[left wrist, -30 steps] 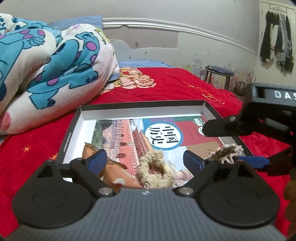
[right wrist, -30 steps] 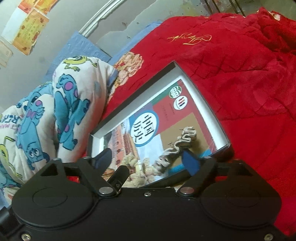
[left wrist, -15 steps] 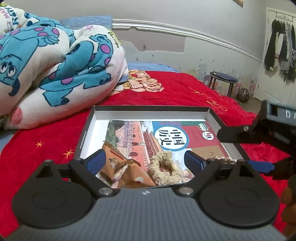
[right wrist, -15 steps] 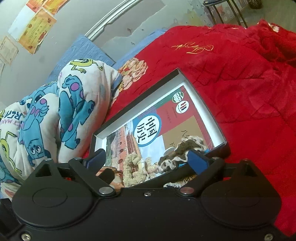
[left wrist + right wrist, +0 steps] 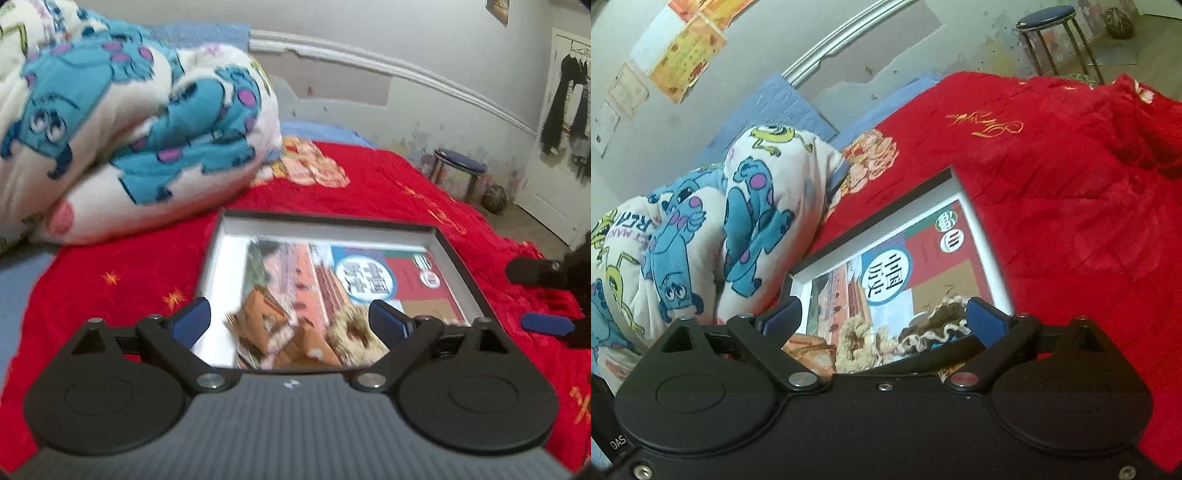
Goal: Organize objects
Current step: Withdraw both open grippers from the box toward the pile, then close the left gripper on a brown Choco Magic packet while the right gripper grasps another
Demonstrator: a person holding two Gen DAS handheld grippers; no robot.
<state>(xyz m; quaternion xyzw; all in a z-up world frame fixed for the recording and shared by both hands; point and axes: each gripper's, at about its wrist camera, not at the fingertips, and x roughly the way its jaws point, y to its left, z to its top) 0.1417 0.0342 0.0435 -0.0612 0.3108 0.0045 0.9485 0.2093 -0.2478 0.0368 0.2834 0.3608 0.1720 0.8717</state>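
From the left wrist camera we're over a bed with a red quilt [image 5: 332,177] stitched with gold stars and script. A shallow dark-rimmed box [image 5: 458,254] with white inner walls lies flat on the quilt, and a picture book [image 5: 369,280] with a round blue-and-white title badge lies flat inside it. On the book, toward the box's near edge, sit orange snack packets [image 5: 266,321] and a cream scrunchie [image 5: 351,332], both blurred. The left gripper [image 5: 290,319] hangs above that near edge, blue pads well apart, nothing between them. At the box's right side the right gripper [image 5: 539,299] pokes in, its two fingers spread and empty. A rolled blanket with blue cartoon monsters [image 5: 129,122] lies on the quilt at the far left, beyond the box's far left corner. Behind runs a grey wall with a white moulding; a blue-topped stool [image 5: 458,166] stands on the floor past the bed's far right, and dark clothes [image 5: 569,103] hang by a white door.

Over to the right wrist camera: the right gripper [image 5: 884,315] has its jaws standing wide, empty, hovering over the box's [image 5: 982,236] near edge. Below them, on the book [image 5: 886,273], the cream scrunchie [image 5: 860,339] and a brown-and-cream scrunchie [image 5: 938,325] lie just beside each other. The snack packets [image 5: 809,350] peek out at the near left. The quilt [image 5: 1071,184] spreads off right, the blanket [image 5: 701,229] lies on the left, and yellow certificates [image 5: 687,55] are pinned to the wall above. The stool [image 5: 1045,22] shows top right.
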